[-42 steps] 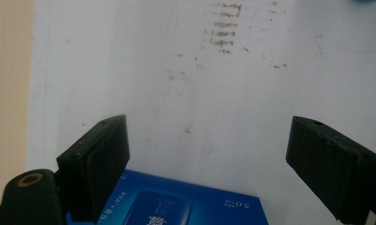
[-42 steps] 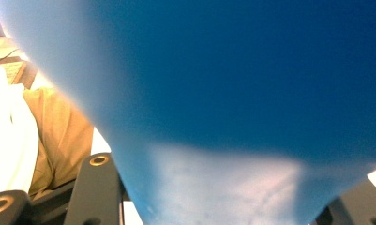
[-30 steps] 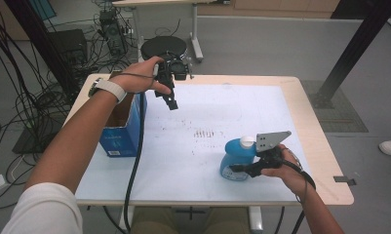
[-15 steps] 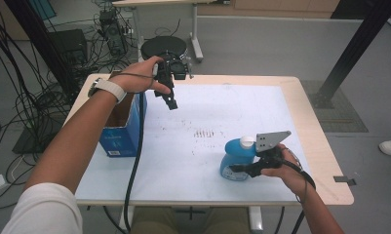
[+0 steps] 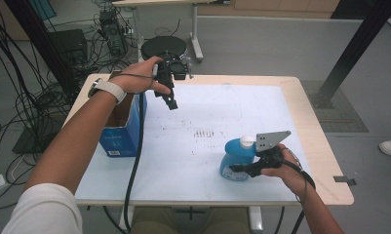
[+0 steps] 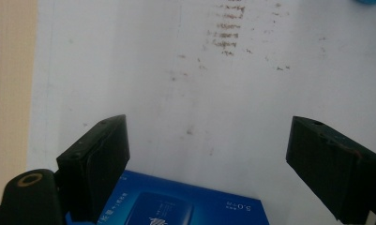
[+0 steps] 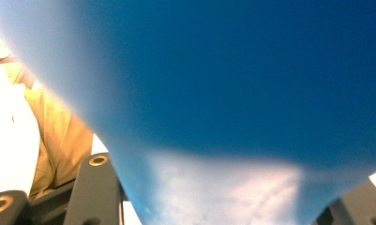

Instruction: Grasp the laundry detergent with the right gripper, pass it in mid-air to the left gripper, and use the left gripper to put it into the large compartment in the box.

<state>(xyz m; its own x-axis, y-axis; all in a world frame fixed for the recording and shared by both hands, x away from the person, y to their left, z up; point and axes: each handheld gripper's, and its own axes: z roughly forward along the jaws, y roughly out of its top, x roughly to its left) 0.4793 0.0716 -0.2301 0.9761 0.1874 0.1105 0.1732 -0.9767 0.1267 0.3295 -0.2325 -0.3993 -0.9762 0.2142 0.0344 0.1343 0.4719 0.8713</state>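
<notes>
table (image 5: 310, 117): sheet (image 5: 222, 112) lies on top, covers most of it
box (image 5: 122, 129): on table, left edge, near side of middle
bottle (image 5: 237, 158): on sheet, right of centre, near front edge; well apart from box
marks (image 5: 205, 132): on sheet mid-table, between box and bottle
left hand-held gripper (image 5: 169, 97): above sheet, just behind and right of box, back-left part of table
right hand-held gripper (image 5: 242, 168): at bottle's right side, clamped on it
stool (image 5: 164, 48): on floor behind table, left of middle
cables (image 5: 17, 92): on floor, left of table
</notes>
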